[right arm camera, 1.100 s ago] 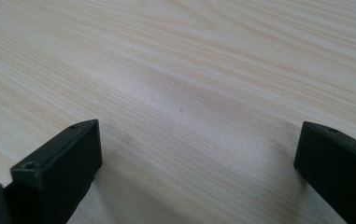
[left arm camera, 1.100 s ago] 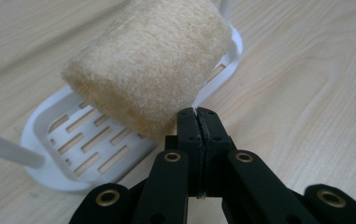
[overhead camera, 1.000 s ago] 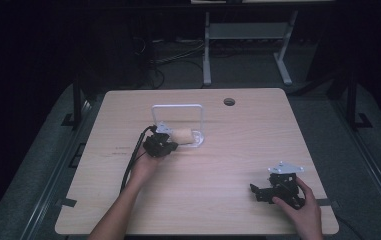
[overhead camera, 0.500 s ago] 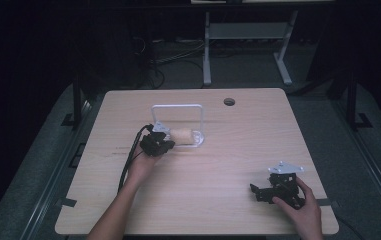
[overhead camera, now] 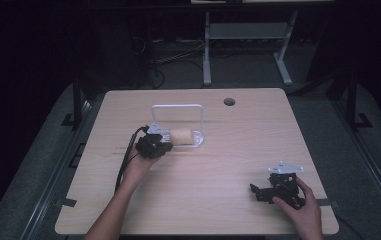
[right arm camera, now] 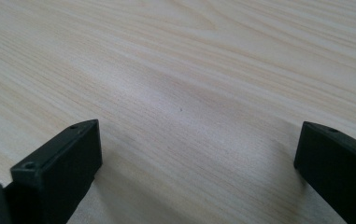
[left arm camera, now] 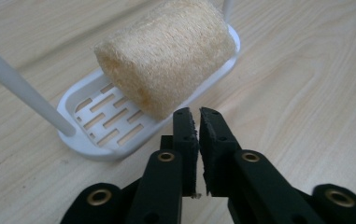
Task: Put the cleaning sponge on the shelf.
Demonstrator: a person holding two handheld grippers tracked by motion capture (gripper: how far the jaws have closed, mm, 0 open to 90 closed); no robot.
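A tan loofah sponge roll lies on a white slotted soap dish that has a tall white wire handle. The sponge sits near the table's middle. My left gripper is just in front of the dish, jaws nearly together with nothing between them, tips close to the sponge's lower edge. In the high view the left gripper is at the dish's left end. My right gripper rests low over bare wood at the front right, jaws wide apart and holding nothing.
The light wooden table has a round cable hole at the back right. A black cable trails from the left gripper toward the front. A metal stand stands on the floor behind the table.
The left gripper has edged slightly back from the dish, leaving the sponge lying on it. The right gripper has stayed in place.
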